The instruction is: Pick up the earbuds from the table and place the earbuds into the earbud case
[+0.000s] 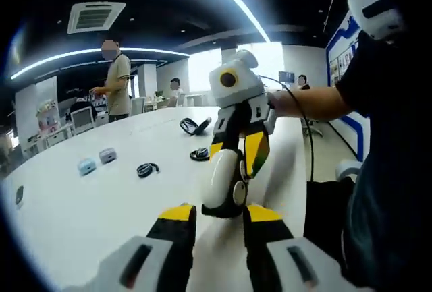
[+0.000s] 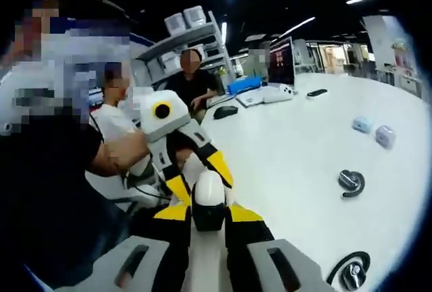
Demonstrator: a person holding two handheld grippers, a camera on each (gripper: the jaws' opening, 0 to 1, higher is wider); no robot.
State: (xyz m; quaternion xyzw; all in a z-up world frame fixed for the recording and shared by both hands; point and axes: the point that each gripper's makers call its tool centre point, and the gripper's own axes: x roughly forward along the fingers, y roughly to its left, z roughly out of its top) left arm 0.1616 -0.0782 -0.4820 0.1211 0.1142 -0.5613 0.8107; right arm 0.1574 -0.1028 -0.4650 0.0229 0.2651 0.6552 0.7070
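A white earbud case (image 1: 220, 179) with a dark lower end hangs above the white table (image 1: 101, 211). My left gripper (image 1: 221, 212) has its yellow-tipped jaws against the case's lower end. My right gripper (image 1: 236, 154) reaches in from the far side, its jaws around the case's upper part. In the right gripper view the case (image 2: 208, 194) sits between my right gripper's (image 2: 208, 212) tips, and the left gripper (image 2: 199, 176) meets it from behind. I cannot tell whether the case lid is open. No loose earbud can be made out.
Two small cases, blue (image 1: 86, 166) and grey (image 1: 108, 155), lie at the left of the table. Dark looped items (image 1: 147, 169) (image 1: 199, 154) (image 2: 351, 182) are scattered on it. A person (image 1: 118, 76) stands beyond the table; another (image 2: 192, 79) sits by a monitor (image 2: 282, 59).
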